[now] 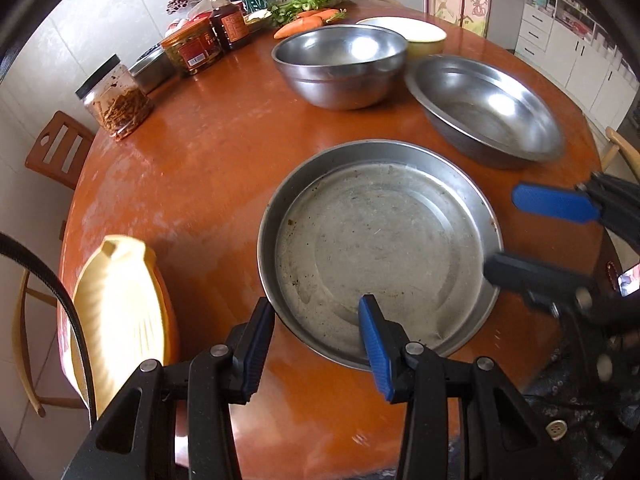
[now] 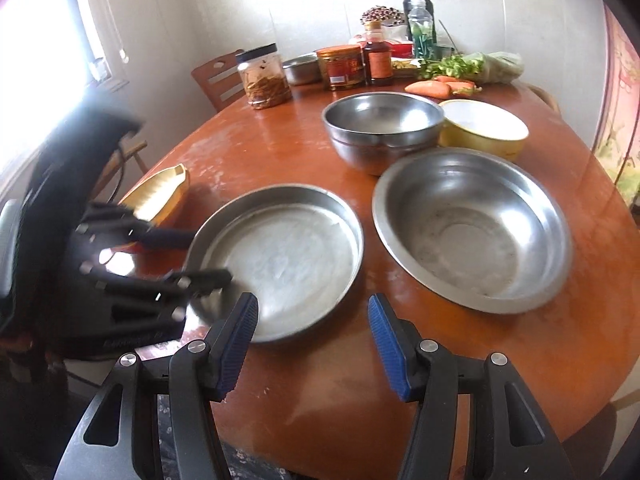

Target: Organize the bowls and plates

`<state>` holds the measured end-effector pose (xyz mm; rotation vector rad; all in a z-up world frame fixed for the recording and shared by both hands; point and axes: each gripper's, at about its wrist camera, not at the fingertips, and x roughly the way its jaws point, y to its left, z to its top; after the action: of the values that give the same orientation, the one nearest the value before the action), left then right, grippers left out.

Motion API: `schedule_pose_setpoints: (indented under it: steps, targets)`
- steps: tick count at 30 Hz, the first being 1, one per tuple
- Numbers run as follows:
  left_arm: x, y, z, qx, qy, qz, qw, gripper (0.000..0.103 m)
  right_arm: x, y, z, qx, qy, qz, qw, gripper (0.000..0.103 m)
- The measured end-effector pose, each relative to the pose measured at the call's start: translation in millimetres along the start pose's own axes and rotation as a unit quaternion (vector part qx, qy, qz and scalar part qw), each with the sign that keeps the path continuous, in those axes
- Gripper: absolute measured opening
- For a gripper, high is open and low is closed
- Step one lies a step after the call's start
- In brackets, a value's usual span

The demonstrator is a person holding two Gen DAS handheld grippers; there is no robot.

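Observation:
A flat steel pan (image 1: 380,240) (image 2: 288,256) lies at the near side of the round table. My left gripper (image 1: 316,304) (image 2: 210,256) is open across the pan's left rim, one finger outside and one over the pan floor, pressing on nothing. At the opposite rim my right gripper (image 2: 312,299) (image 1: 502,232) stands open too, with nothing held. Behind the pan sit a wide steel bowl (image 1: 488,112) (image 2: 472,228), a deep steel bowl (image 1: 340,64) (image 2: 380,128) and a yellow bowl (image 1: 420,36) (image 2: 484,130). A yellow ribbed plate (image 1: 120,312) (image 2: 164,192) rests at the table's left edge.
The orange-brown table (image 1: 200,160) (image 2: 280,152) carries jars (image 1: 116,100) (image 2: 264,76), sauce bottles (image 1: 230,24), carrots (image 1: 300,26) and greens along its far side. A wooden chair (image 1: 60,152) stands by the wall. A person's dark patterned clothing (image 1: 580,400) is at the near edge.

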<state>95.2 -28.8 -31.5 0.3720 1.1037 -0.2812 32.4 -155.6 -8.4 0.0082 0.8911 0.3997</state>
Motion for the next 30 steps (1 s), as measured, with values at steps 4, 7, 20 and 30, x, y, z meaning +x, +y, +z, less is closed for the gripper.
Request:
schedule_pose_setpoints:
  steps: [4,7,20,30]
  targets:
    - [-5.3,-3.6,-16.1,-0.023,-0.009,-0.006,0.9997,0.045,-0.8,-3.7,-1.9,-0.006,-0.008,-0.009,1.000,0.059]
    - [-7.4,-1.4,-26.0,-0.044,-0.013,-0.015,0.9988,0.044,0.6,-7.3,-5.4,-0.006,-0.005,-0.012,1.000,0.059]
    - [-24.7,10.2,-48.9,-0.147,-0.050,-0.060,0.9860,0.044,10.7,-7.5,-6.0,-0.028,-0.016,-0.017,0.999,0.038]
    - [-33.0,28.4,-67.3,-0.239,-0.083,-0.048,0.9664,0.044,22.4,-7.8,-5.7,-0.037,-0.017,-0.010,0.999,0.031]
